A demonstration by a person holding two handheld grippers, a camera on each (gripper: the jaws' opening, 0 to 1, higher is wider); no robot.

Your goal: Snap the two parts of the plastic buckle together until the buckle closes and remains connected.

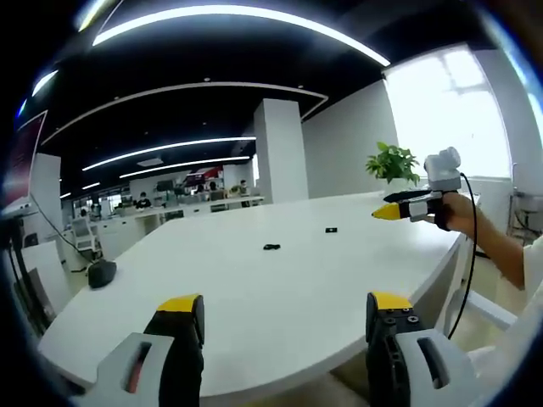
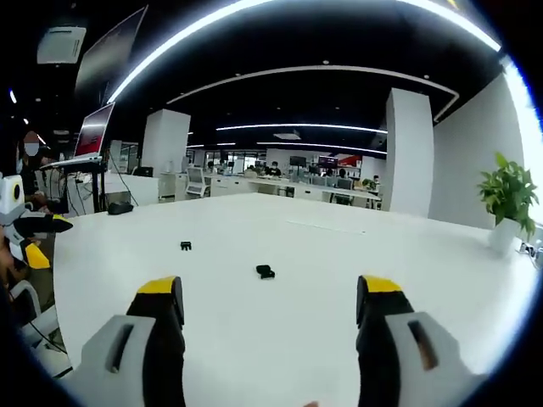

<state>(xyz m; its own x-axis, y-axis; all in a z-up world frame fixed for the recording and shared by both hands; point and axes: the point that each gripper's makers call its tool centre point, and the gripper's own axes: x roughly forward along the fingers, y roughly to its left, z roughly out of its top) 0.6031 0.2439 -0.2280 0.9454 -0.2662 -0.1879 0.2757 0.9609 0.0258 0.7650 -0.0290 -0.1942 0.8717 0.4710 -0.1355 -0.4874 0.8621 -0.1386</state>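
Both buckle halves [image 2: 265,271] [image 2: 185,246] lie apart mid-table [image 2: 339,339]; left gripper [image 1: 284,318] and right gripper [image 2: 267,309] open, empty. Each should approach one half squarely.

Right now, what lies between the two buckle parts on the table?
Nothing: in the right gripper view, bare white table separates the nearer buckle part from the farther buckle part.

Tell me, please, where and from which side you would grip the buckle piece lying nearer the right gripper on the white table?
That buckle piece lies low and flat on the white table, apart from the other piece. It is too small to make out detail, so I would probably bring the open right gripper down from above and close the jaws across its narrower sides.
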